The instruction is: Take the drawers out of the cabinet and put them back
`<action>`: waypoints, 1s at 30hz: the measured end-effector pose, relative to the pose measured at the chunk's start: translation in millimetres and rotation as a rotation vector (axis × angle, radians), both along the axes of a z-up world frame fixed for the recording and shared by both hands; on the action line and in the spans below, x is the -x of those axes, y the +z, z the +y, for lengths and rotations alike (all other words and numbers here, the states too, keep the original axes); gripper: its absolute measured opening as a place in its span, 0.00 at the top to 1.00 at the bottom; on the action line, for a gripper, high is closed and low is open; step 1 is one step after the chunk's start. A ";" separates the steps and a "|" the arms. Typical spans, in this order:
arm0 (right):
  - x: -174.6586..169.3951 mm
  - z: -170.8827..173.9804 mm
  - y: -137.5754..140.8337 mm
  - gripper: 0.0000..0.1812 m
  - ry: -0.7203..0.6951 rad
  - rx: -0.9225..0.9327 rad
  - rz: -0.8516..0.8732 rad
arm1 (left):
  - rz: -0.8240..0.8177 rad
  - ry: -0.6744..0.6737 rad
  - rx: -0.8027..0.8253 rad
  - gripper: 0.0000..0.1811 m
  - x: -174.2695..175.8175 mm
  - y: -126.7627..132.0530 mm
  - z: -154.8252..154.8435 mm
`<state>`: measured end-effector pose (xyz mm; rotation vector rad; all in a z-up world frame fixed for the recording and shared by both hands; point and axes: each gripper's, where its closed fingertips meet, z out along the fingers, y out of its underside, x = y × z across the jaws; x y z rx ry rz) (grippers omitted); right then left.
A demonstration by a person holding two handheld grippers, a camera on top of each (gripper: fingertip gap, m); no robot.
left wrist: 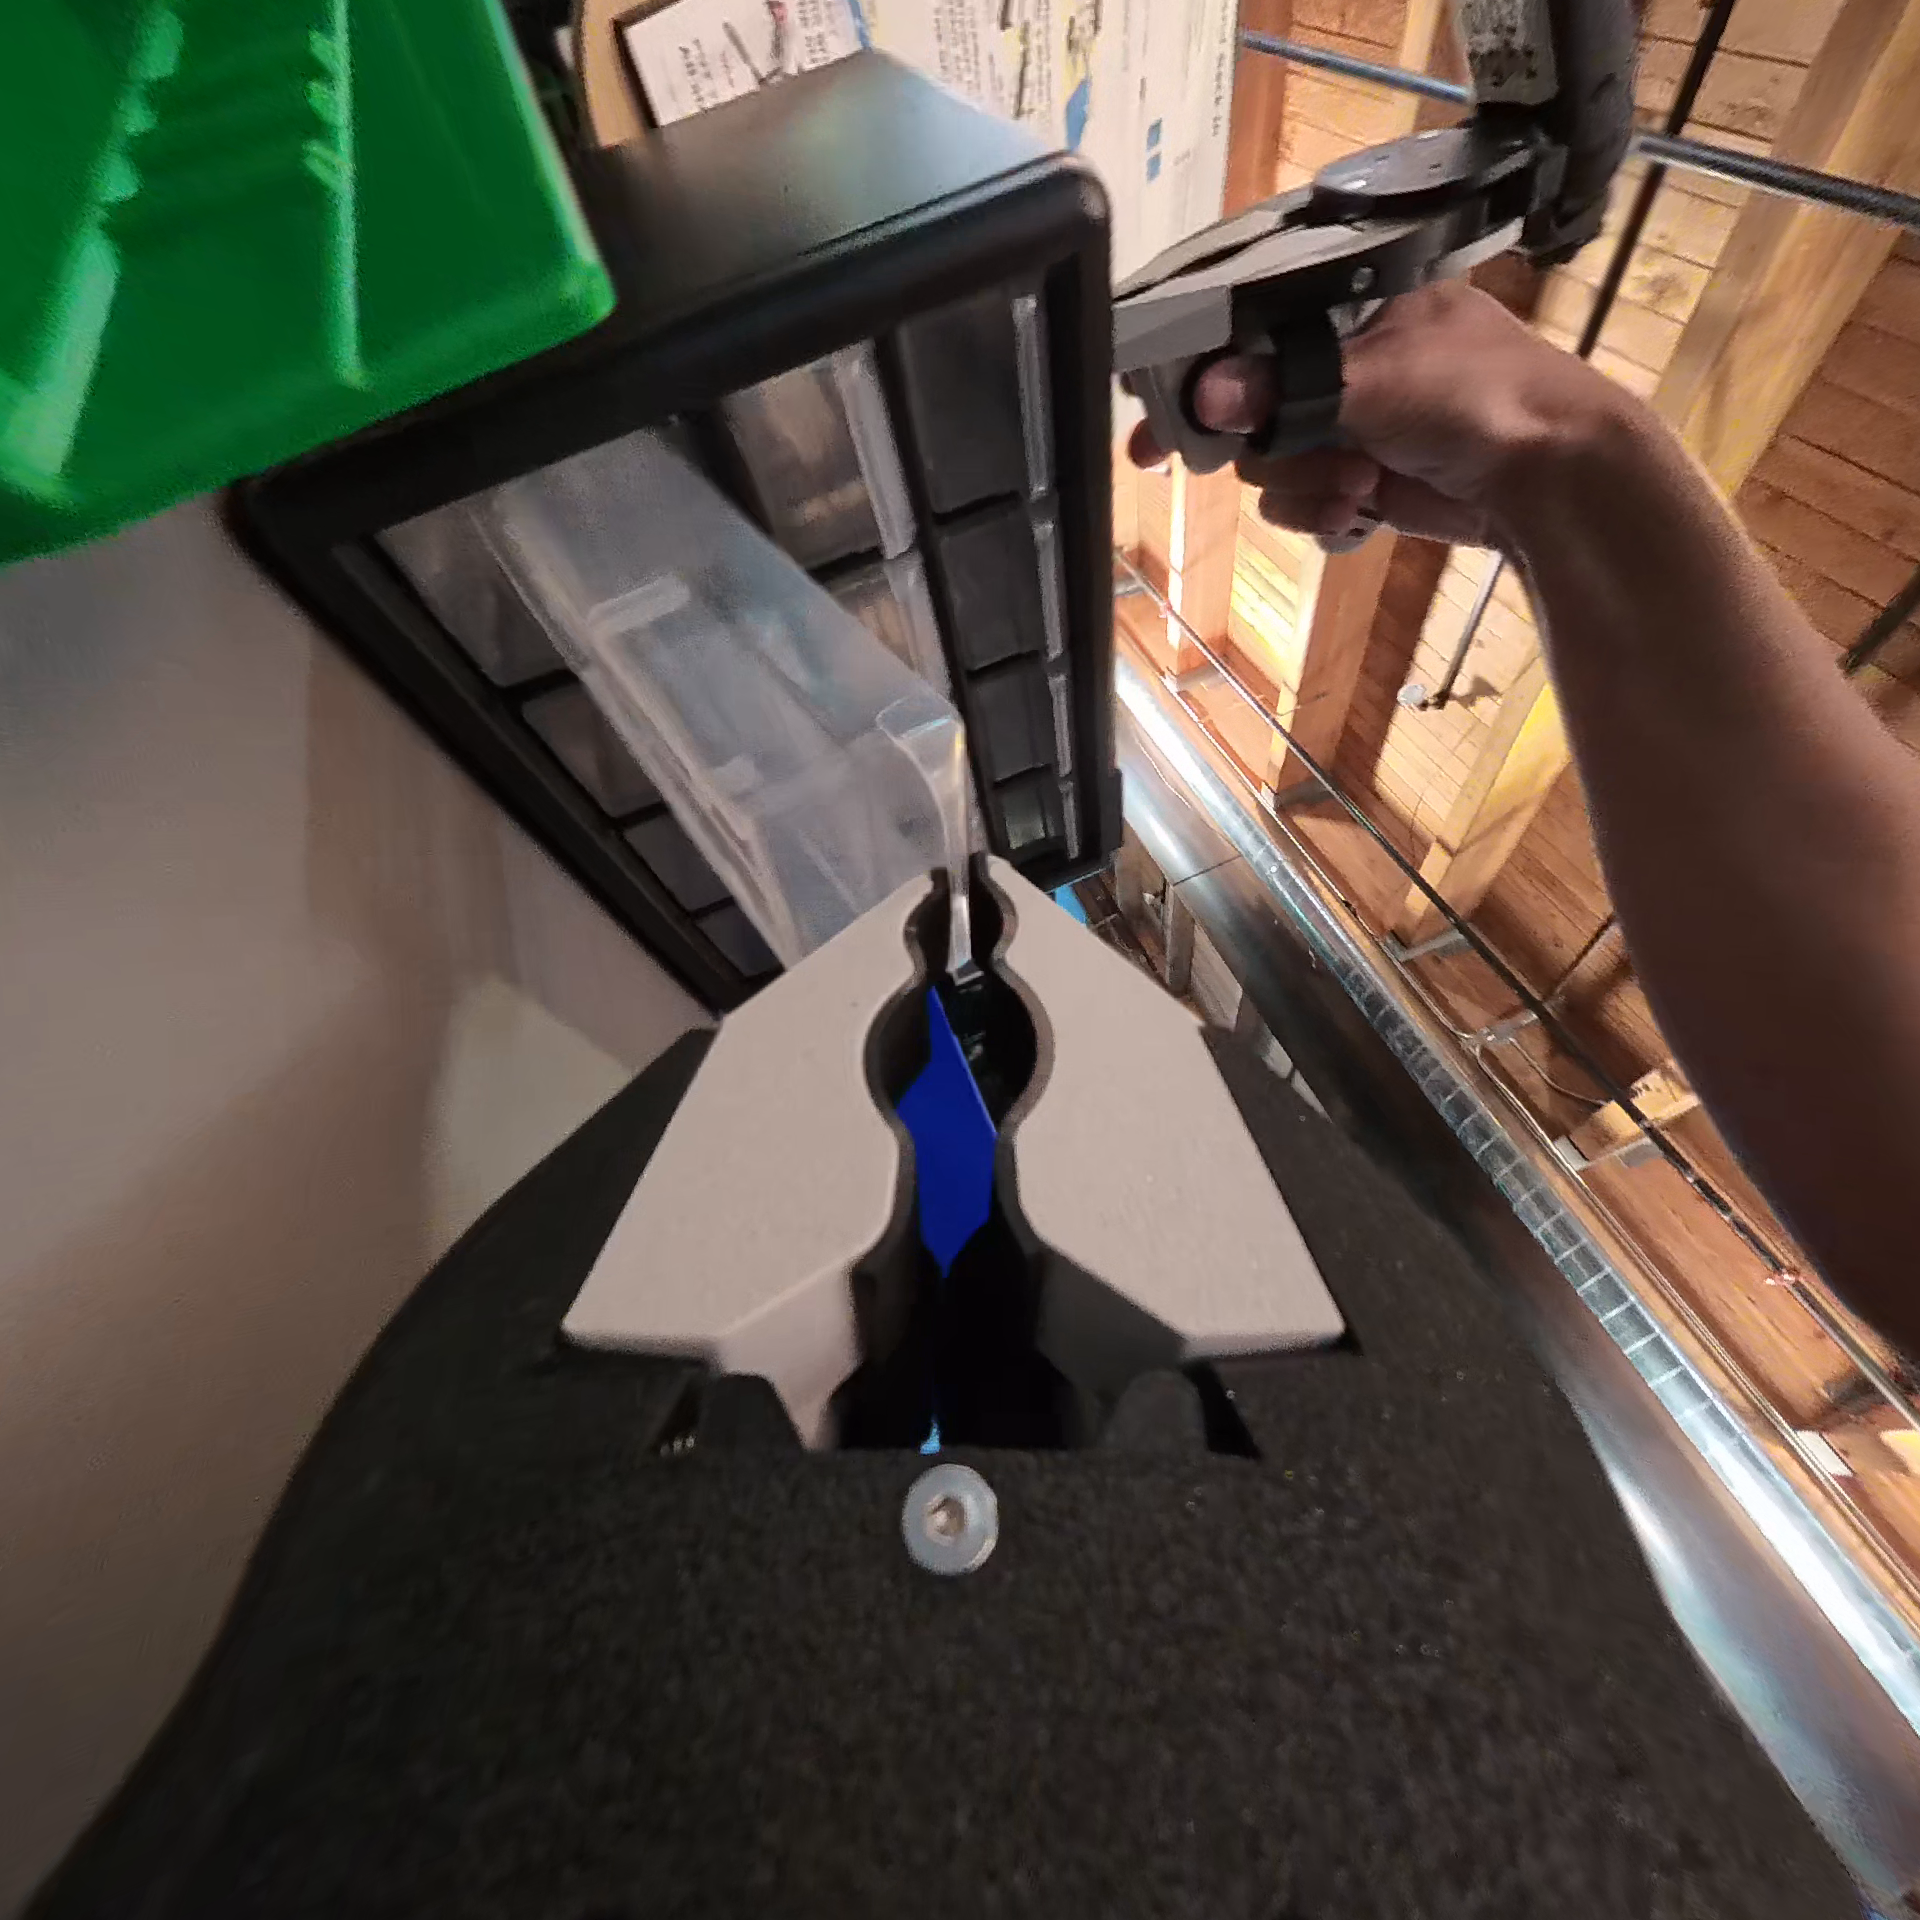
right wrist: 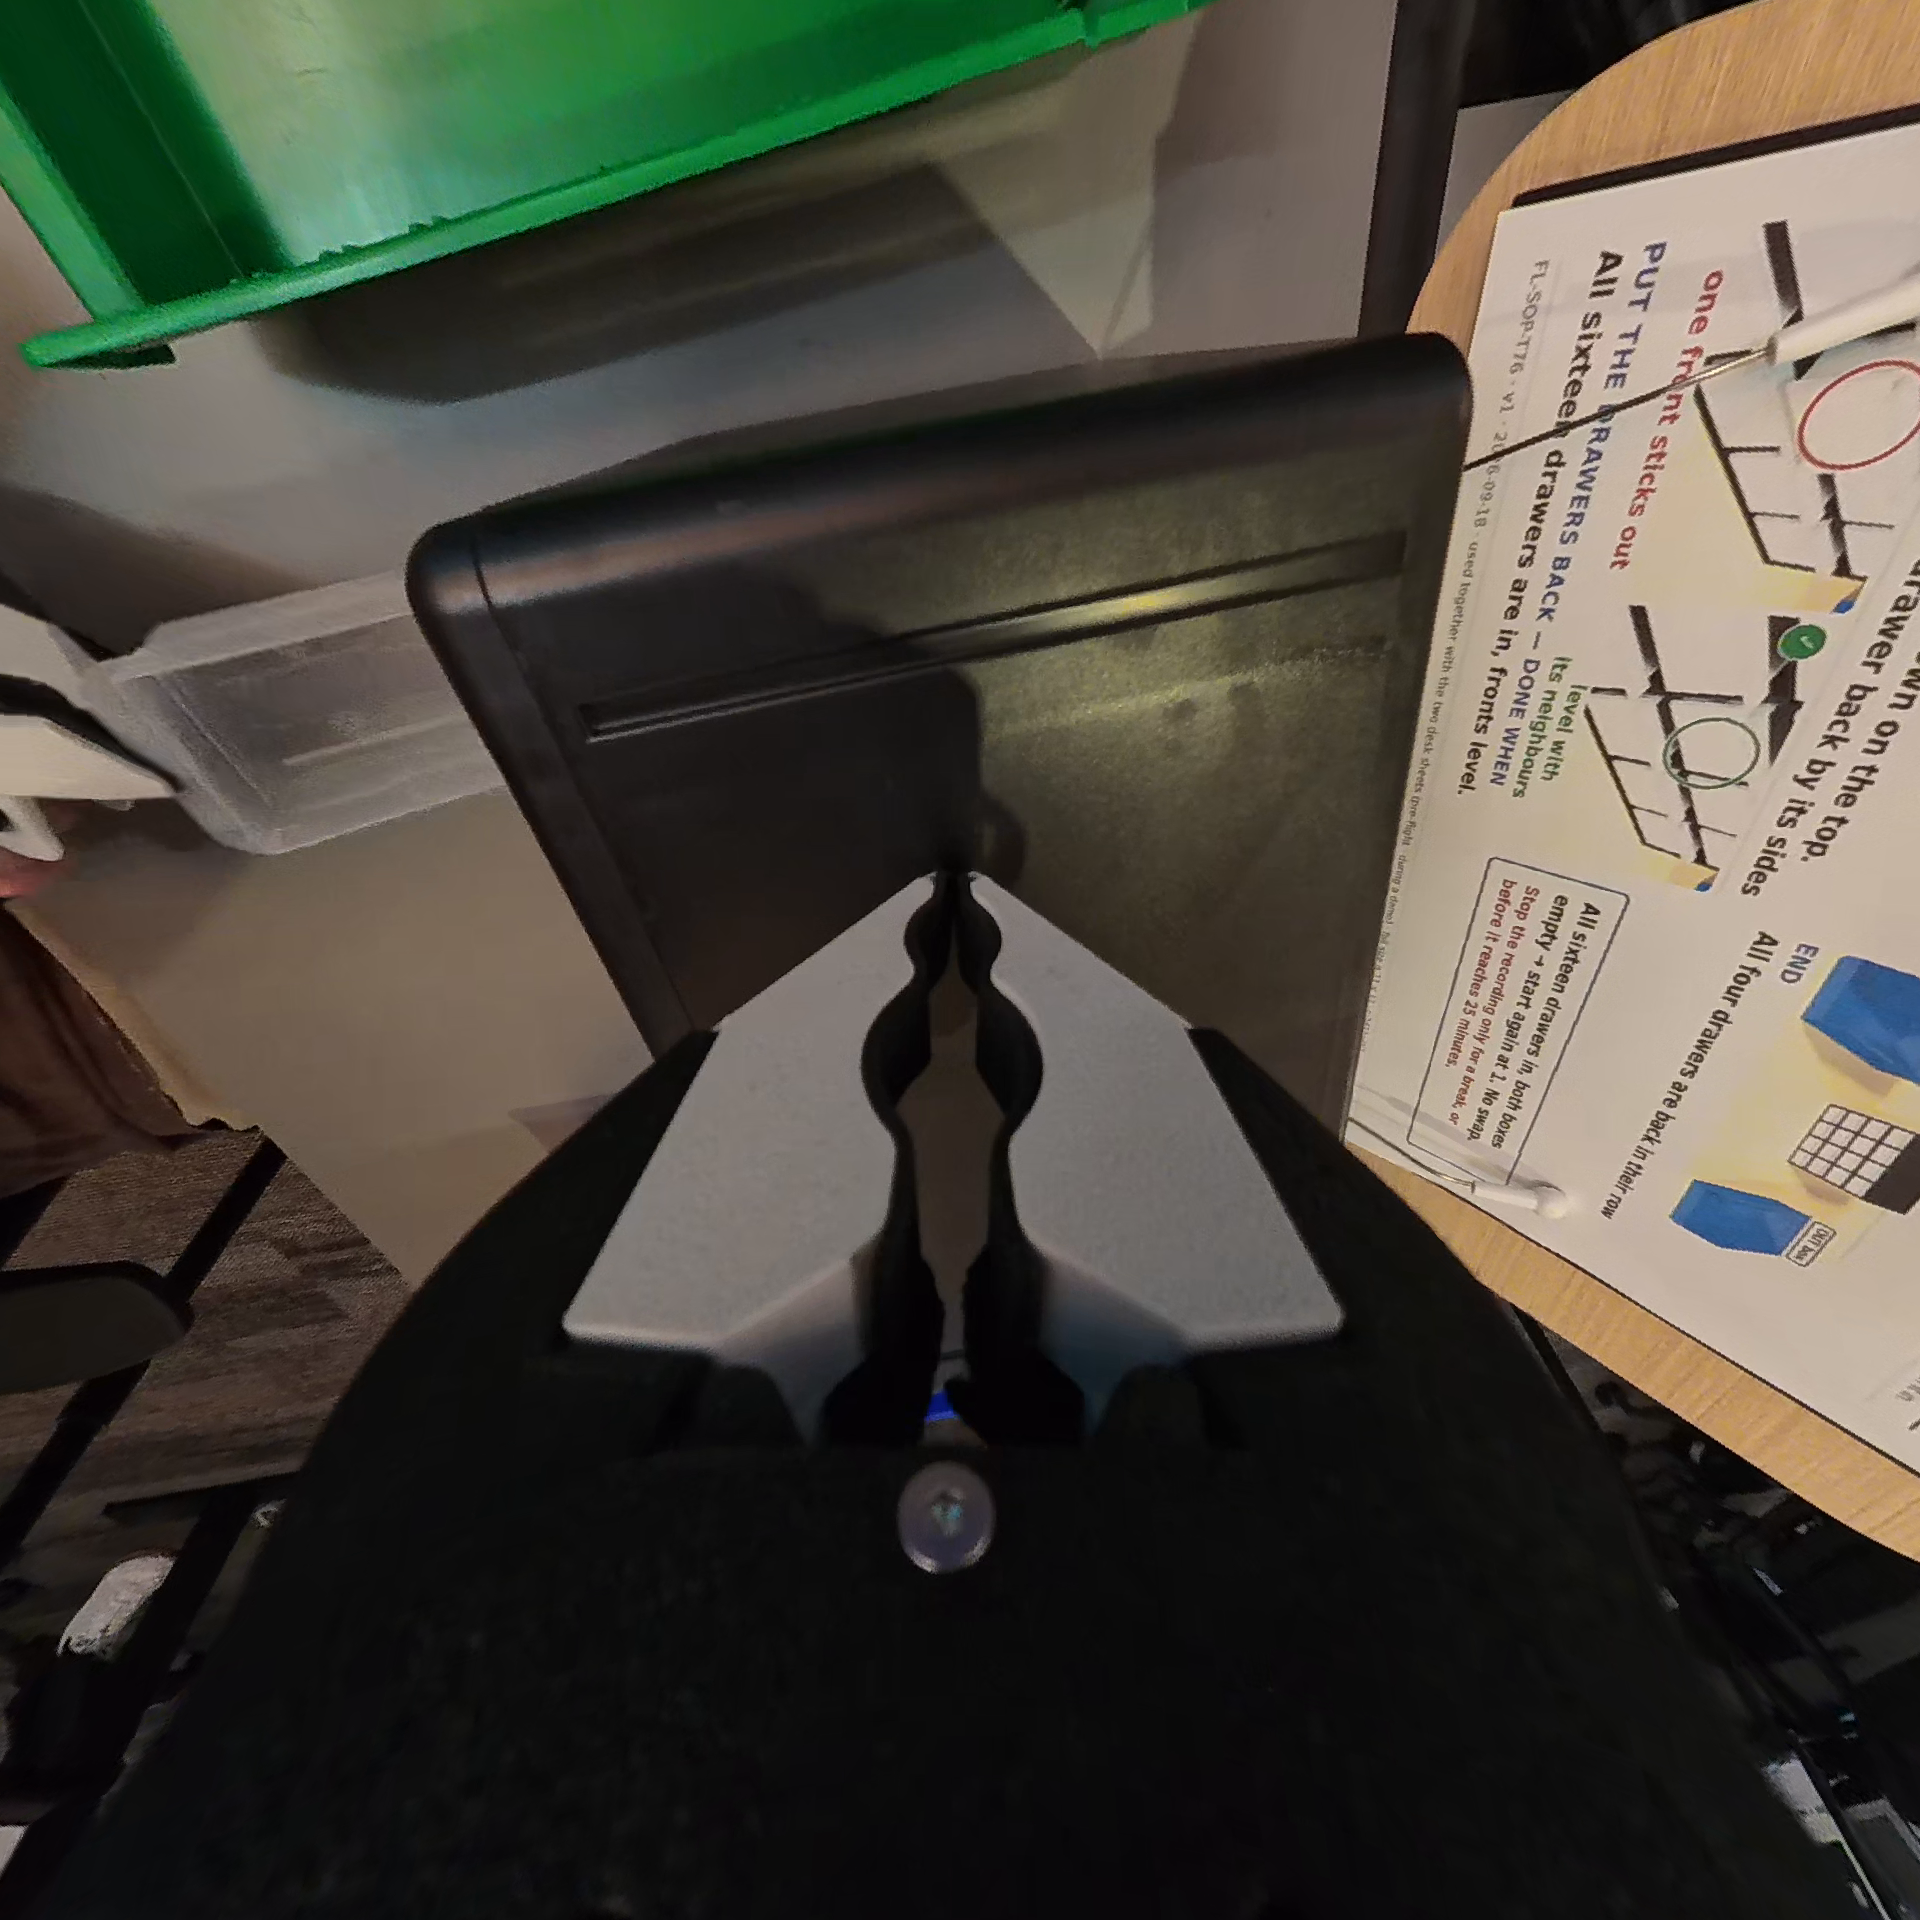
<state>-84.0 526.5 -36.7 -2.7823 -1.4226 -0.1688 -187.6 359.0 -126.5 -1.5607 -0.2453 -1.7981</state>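
Observation:
A black cabinet [left wrist: 831,208] holds rows of clear drawers. One clear drawer [left wrist: 727,707] sticks far out of its front. My left gripper [left wrist: 964,883] is shut on that drawer's front lip. My right gripper [right wrist: 951,883] is shut with nothing between its fingers, and its tips rest against the cabinet's flat black outer panel [right wrist: 1143,675]. In the left wrist view the right gripper [left wrist: 1132,322] touches the cabinet's far edge, held by a hand [left wrist: 1455,416]. In the right wrist view the pulled-out drawer [right wrist: 281,717] shows at the left, with the left gripper's pale fingers [right wrist: 62,748] on it.
A green plastic bin [right wrist: 520,135] stands close behind the cabinet and also shows in the left wrist view [left wrist: 260,208]. A printed instruction sheet [right wrist: 1662,727] lies on a round wooden table [right wrist: 1507,1330] at the right. Wooden beams and a metal duct [left wrist: 1455,1122] lie beyond.

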 end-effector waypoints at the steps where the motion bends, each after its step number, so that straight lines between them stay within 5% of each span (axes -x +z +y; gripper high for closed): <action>1: 0.0 0.0 0.0 1.00 0.000 0.002 -0.008 | 0.007 -0.005 -0.008 1.00 1.7 1.3 -1.9; 7: -0.3 0.0 0.2 1.00 0.006 0.013 -0.062 | -0.006 -0.078 -0.006 1.00 2.4 -1.0 -15.2; 16: -0.3 0.1 0.3 1.00 0.009 0.032 -0.076 | -0.081 -0.415 0.156 1.00 0.7 3.0 -77.9; 25: 0.1 0.0 0.4 1.00 0.010 -0.032 0.038 | 0.295 -0.886 0.289 0.98 38.1 -36.5 -122.3; 30: 0.0 0.3 0.7 1.00 0.059 -0.086 0.002 | 0.452 -1.024 0.288 0.97 61.9 -54.0 -113.4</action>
